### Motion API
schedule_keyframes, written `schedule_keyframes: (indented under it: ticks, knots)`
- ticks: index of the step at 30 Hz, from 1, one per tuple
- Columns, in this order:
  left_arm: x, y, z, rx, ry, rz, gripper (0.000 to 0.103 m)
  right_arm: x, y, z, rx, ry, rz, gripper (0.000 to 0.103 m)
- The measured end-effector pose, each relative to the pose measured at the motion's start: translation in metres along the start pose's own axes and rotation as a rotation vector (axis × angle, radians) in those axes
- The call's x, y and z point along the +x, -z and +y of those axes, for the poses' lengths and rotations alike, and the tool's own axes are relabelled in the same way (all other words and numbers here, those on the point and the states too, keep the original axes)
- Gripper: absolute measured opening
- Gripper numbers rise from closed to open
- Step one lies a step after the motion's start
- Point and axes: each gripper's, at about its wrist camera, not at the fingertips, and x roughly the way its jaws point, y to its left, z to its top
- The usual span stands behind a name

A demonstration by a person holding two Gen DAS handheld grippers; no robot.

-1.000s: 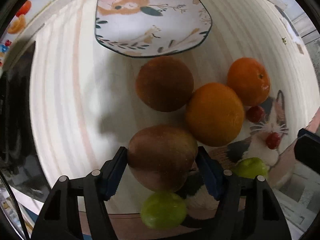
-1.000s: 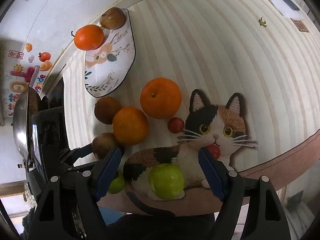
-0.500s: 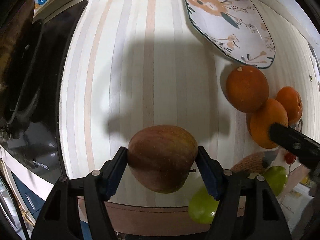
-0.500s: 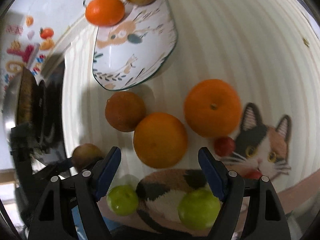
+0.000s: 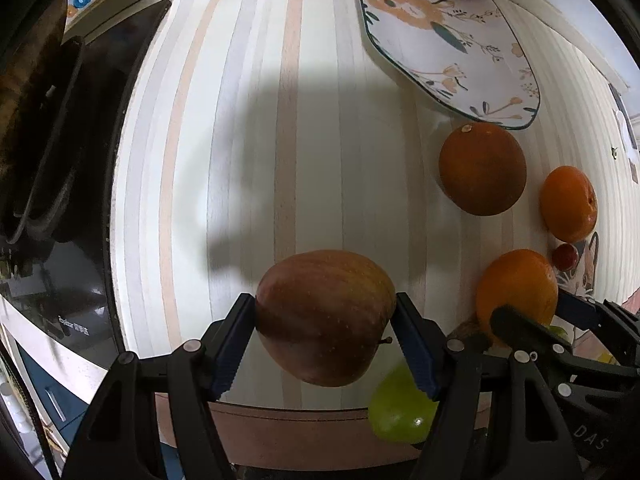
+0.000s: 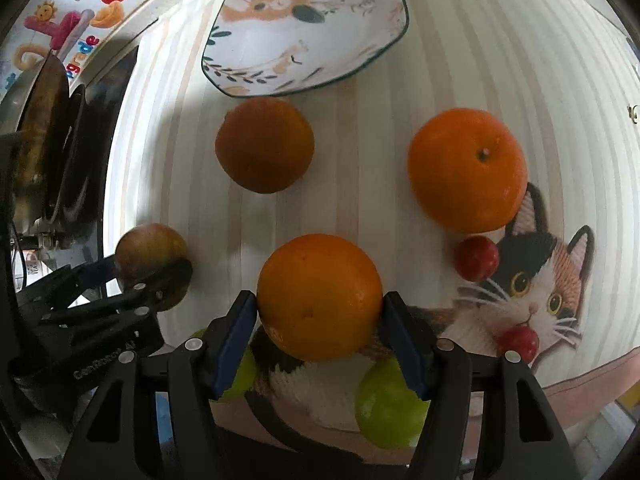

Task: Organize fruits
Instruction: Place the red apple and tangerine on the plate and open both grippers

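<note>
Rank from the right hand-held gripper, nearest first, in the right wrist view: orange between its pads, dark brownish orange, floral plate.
1. Orange, between the pads of the right hand-held gripper.
2. Dark brownish orange, farther up the table, slightly left.
3. Floral plate, at the top, beyond it.

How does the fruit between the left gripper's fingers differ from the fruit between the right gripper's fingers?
The left gripper holds a reddish-brown apple, while the right gripper has an orange between its fingers. The apple's skin is dull, streaked and speckled; the orange's is bright and even in colour. The apple shows a small stem at its side; no stem shows on the orange. Both are roundish and sit between blue finger pads above the striped cloth.
</note>
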Motion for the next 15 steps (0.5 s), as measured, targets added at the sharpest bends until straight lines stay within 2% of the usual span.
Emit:
schedule_keyframes:
  ticks: [6,11,15]
  knots:
    - [-0.009,-0.001,-0.010,0.012,-0.013,0.002,0.067,0.000,0.005,-0.001,0.002,-0.005,-0.005,0.068]
    - [-0.020,-0.007,-0.025,0.018,0.014,-0.003,0.067,-0.005,0.009,0.000,-0.015,0.011,-0.015,0.067]
    - [-0.066,-0.018,-0.029,0.041,0.061,-0.076,0.067,-0.037,0.010,-0.002,-0.006,-0.047,-0.052,0.066]
